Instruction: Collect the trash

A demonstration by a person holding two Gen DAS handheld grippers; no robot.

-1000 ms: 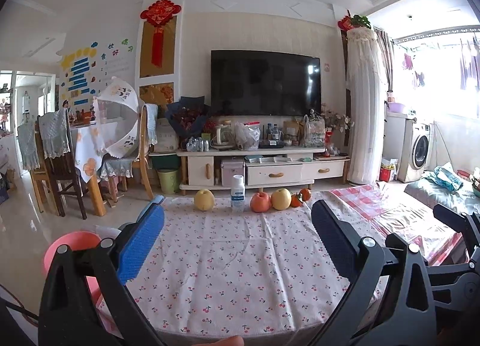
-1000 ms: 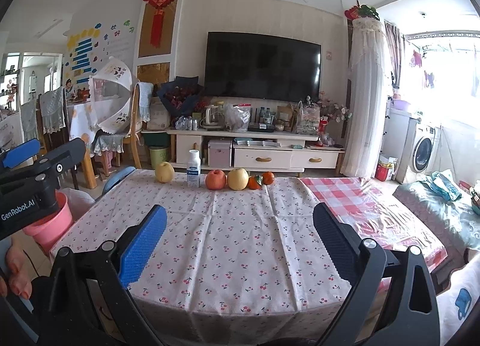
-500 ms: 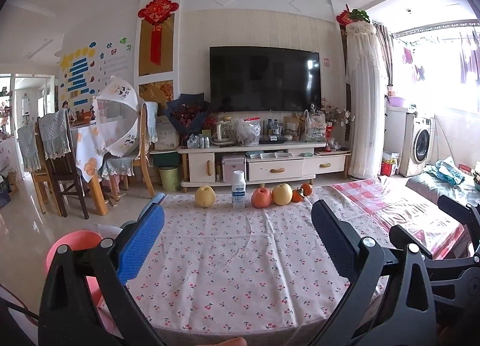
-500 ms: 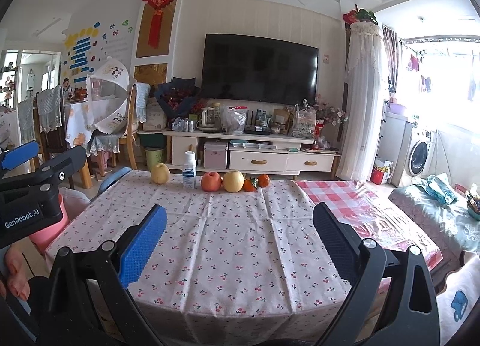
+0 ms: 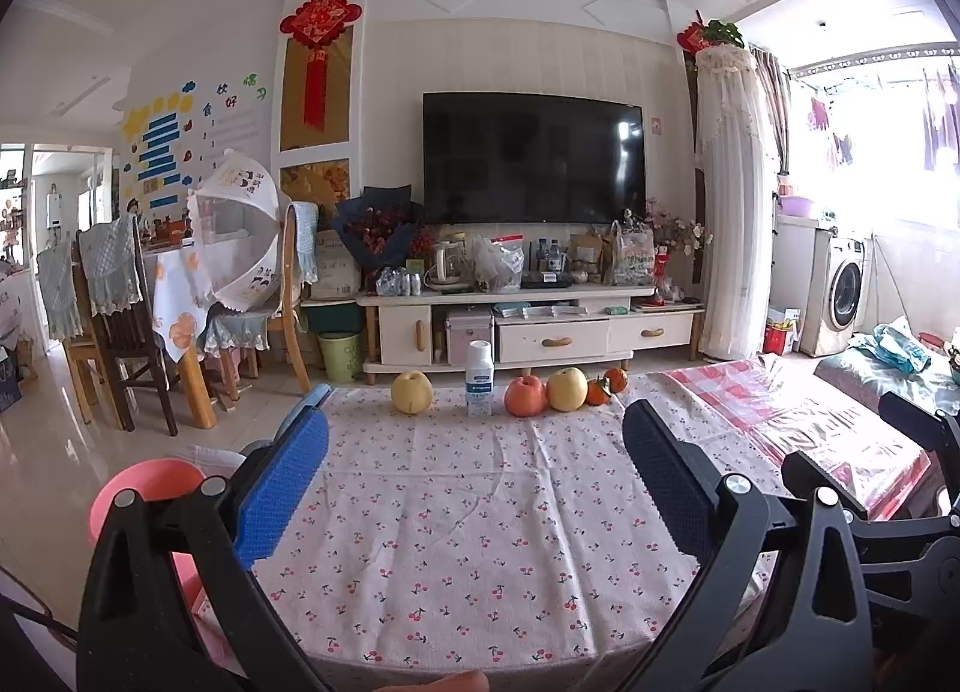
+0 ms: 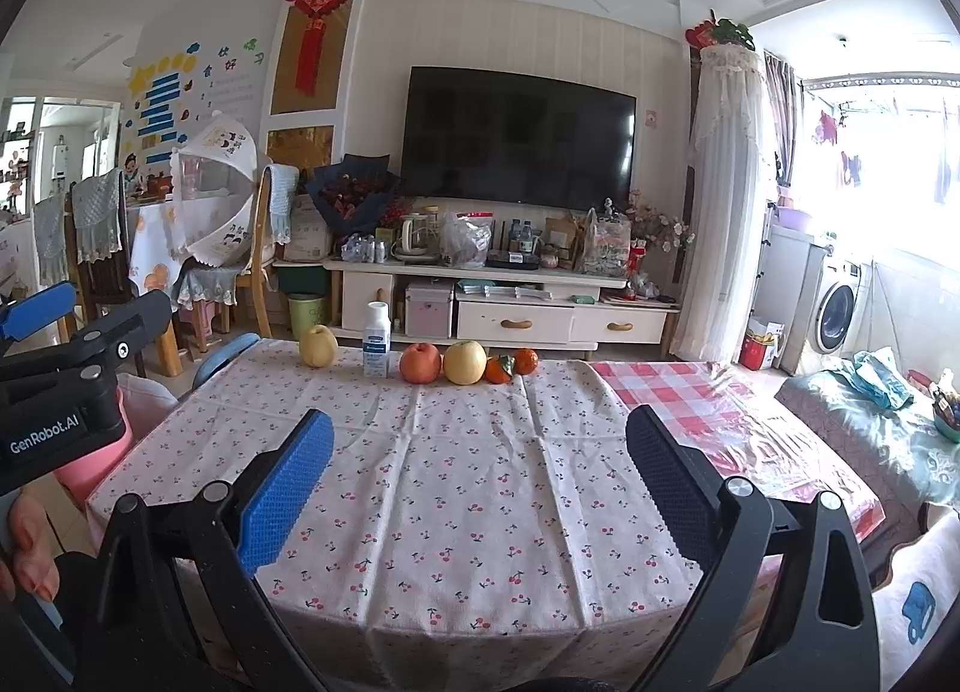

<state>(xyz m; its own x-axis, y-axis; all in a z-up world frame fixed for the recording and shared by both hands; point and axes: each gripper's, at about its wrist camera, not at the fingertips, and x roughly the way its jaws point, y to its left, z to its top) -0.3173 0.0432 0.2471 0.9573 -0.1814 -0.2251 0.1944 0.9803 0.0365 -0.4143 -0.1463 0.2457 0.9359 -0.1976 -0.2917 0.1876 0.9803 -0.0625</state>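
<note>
A: Trash looks like the small white plastic bottle with a blue label (image 5: 479, 378), upright at the far edge of the cherry-print tablecloth (image 5: 468, 518). Where is it from the grippers?

B: Well ahead of both. The left gripper (image 5: 474, 488) has its jaws spread wide, holding nothing, and the bottle sits past the gap, about centred. The right gripper (image 6: 480, 482) is equally wide and empty; there the bottle (image 6: 377, 339) lies ahead, left of centre.

A: Neighbours, left to right?

B: A yellow pear (image 5: 410, 391), then the bottle, a red apple (image 5: 525, 396), a second yellow pear (image 5: 567, 388), and two small oranges (image 5: 606, 385), all in one row.

A: Its axis?

B: Vertical, cap up.

A: Any writing?

B: The label is too small to read. "GenRobot.AI" shows on the left gripper's body (image 6: 45, 435) in the right wrist view.
</note>
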